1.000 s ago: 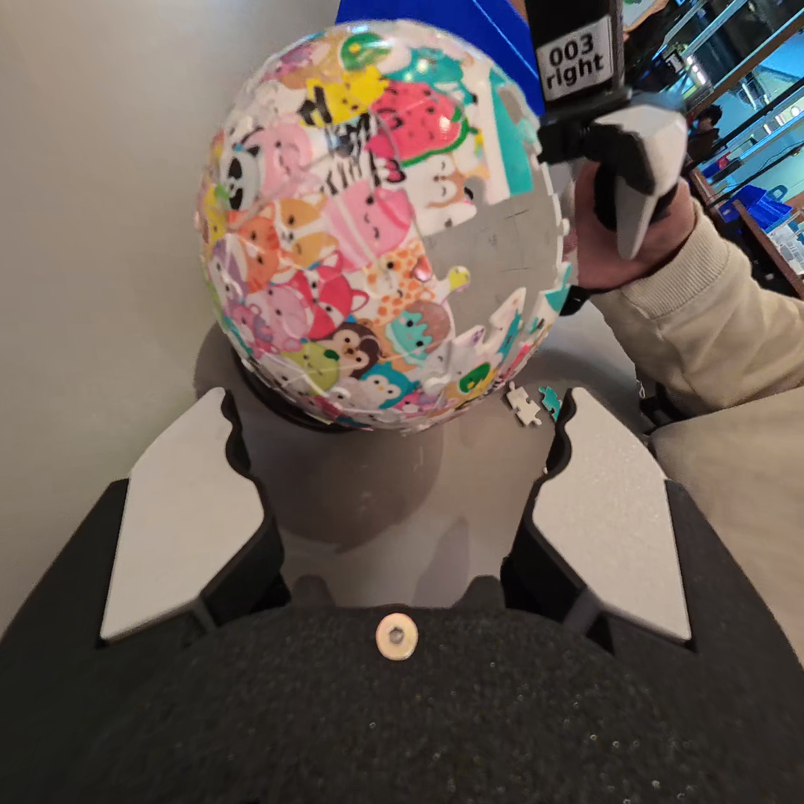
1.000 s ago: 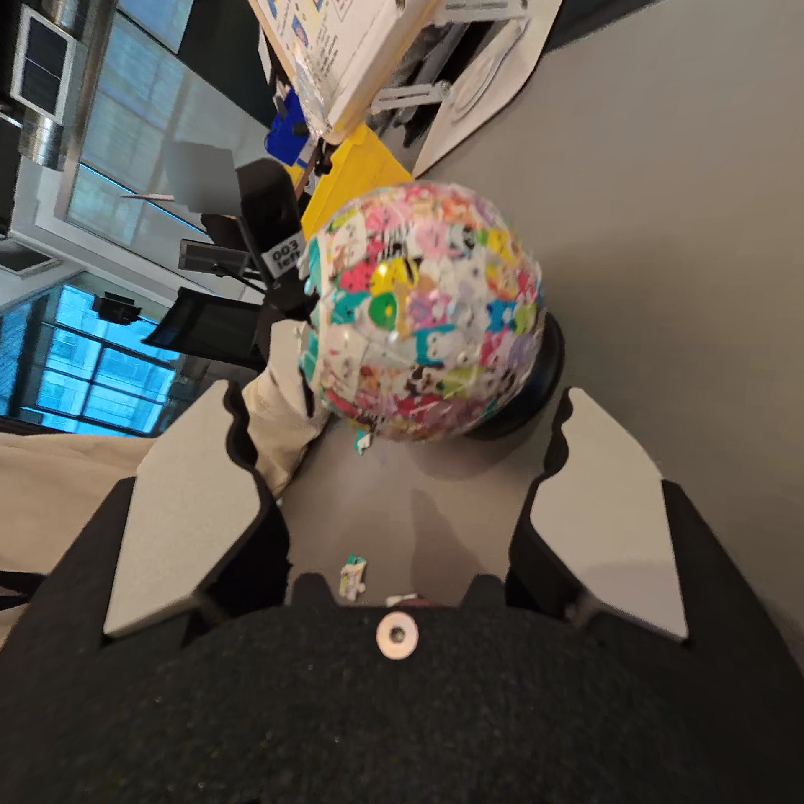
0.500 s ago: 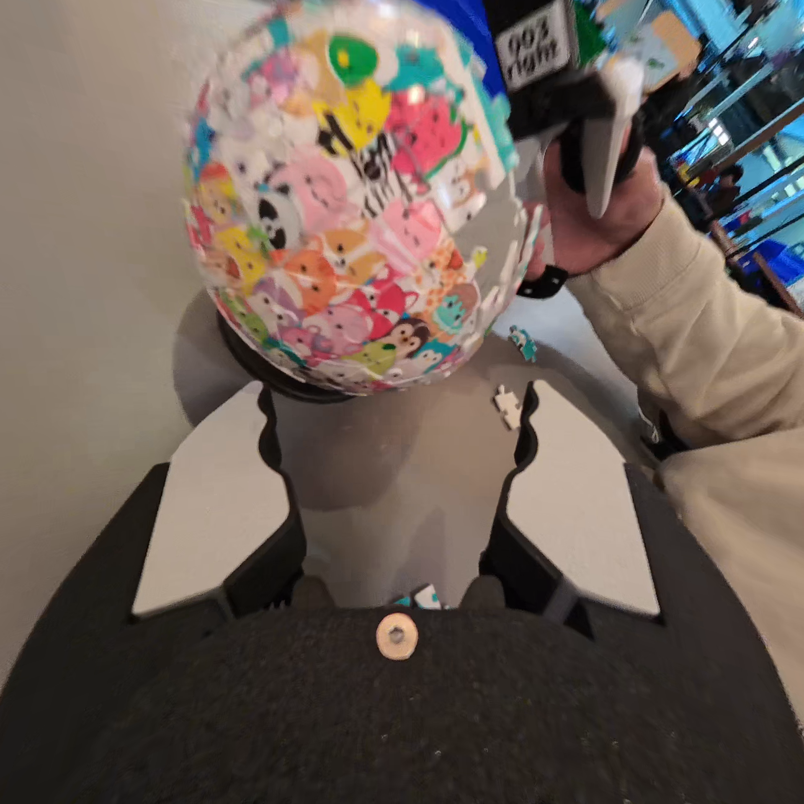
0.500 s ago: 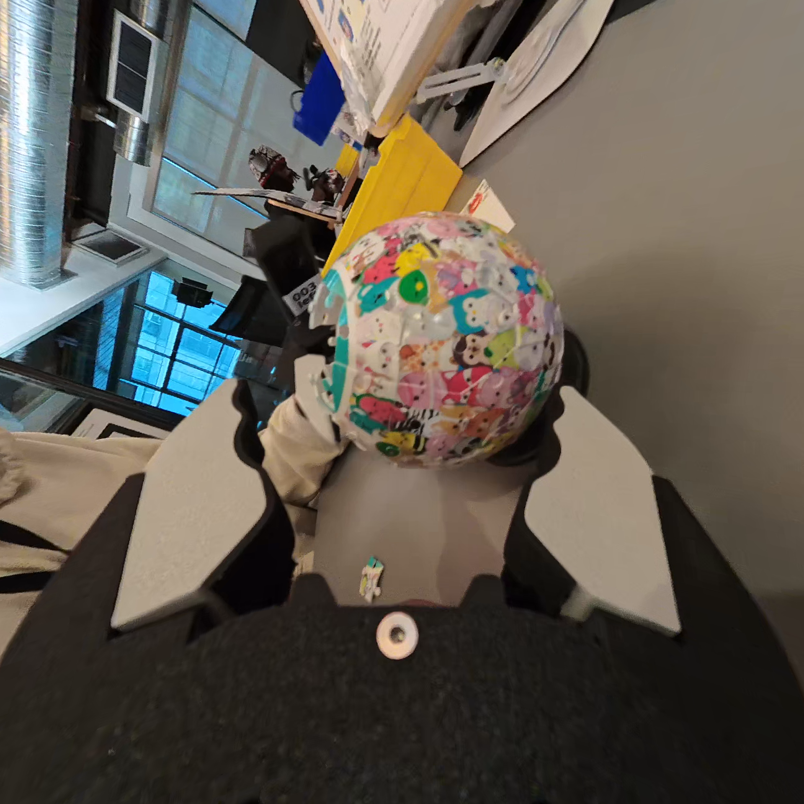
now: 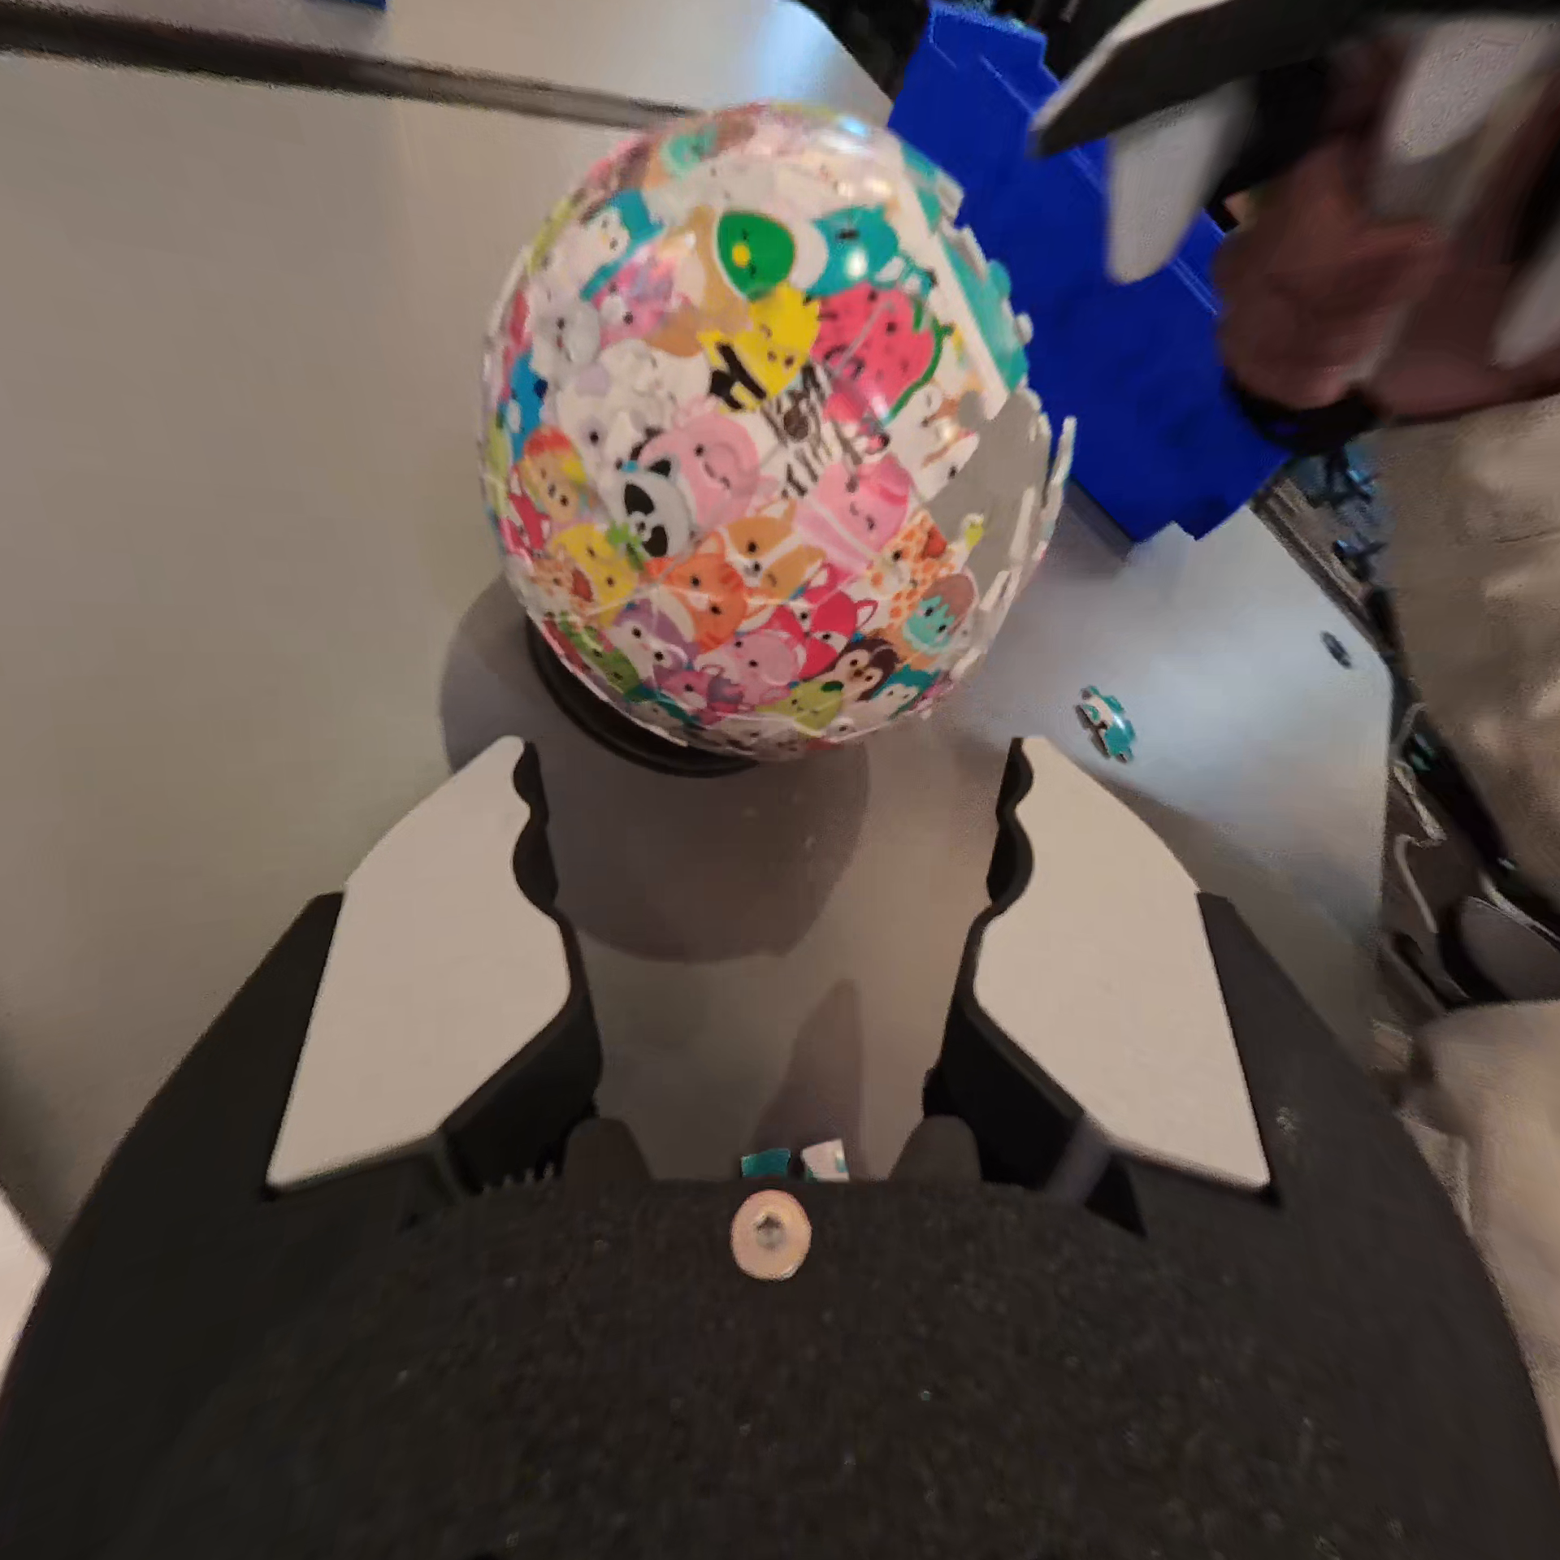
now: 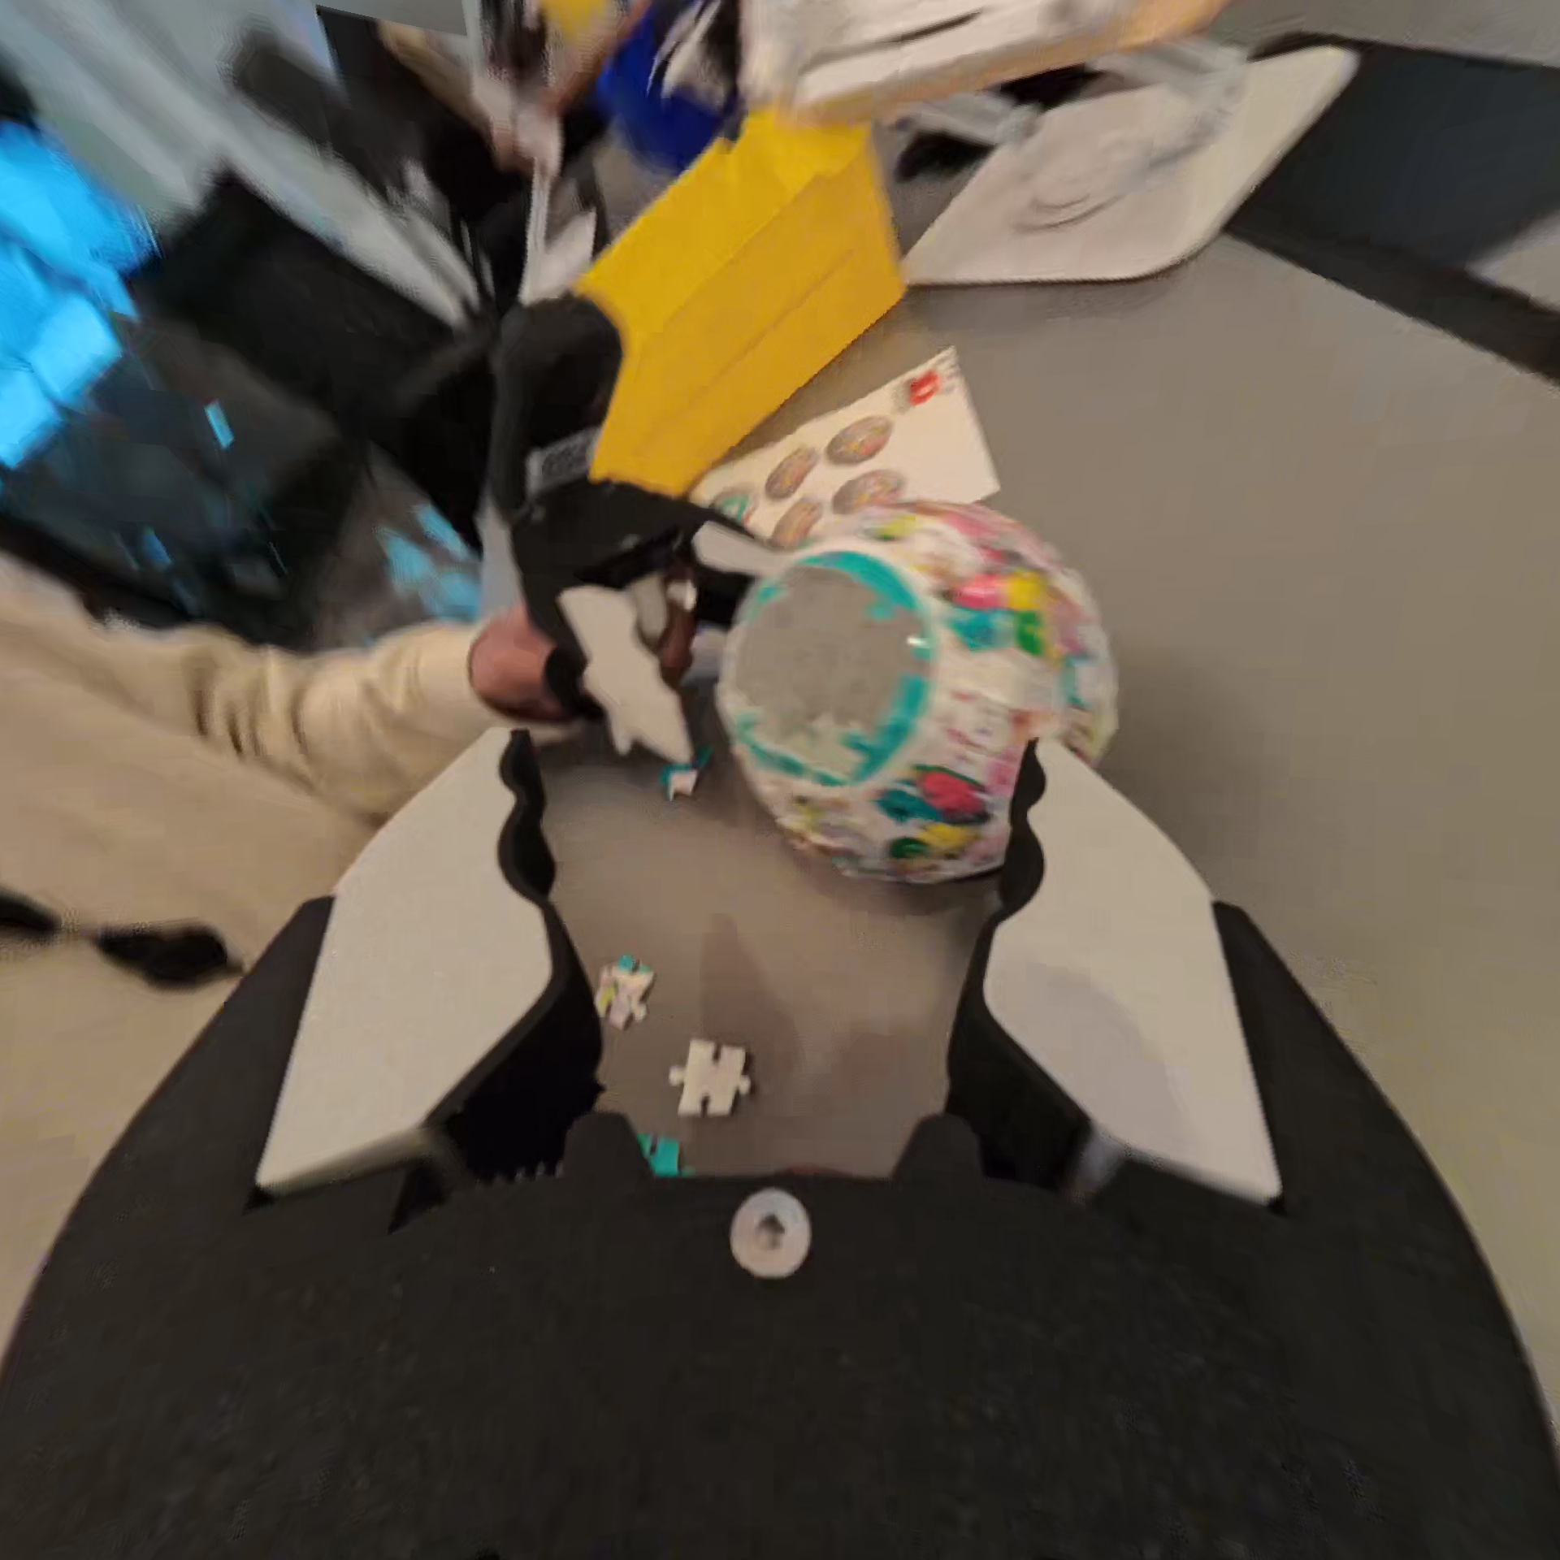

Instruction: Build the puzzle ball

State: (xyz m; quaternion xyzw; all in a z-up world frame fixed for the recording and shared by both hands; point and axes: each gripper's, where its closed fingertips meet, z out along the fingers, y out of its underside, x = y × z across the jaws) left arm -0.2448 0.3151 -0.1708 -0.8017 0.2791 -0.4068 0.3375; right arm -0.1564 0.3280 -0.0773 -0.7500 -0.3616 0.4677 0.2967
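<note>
The puzzle ball [image 5: 760,422] rests on its black stand [image 5: 625,743], mostly assembled; one round gap [image 6: 815,667] remains. Loose pieces [image 6: 709,1076] lie on the worktop [image 6: 1266,591] beside the ball. Both the left gripper [image 5: 764,810] and right gripper [image 6: 772,802] are spread apart, empty.

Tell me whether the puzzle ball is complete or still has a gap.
Incomplete: the puzzle ball shows a round gap edged in teal, and loose pieces lie on the table.

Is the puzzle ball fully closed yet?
No: the puzzle ball has a large teal-rimmed hole in its side, and loose pieces lie on the table.
</note>
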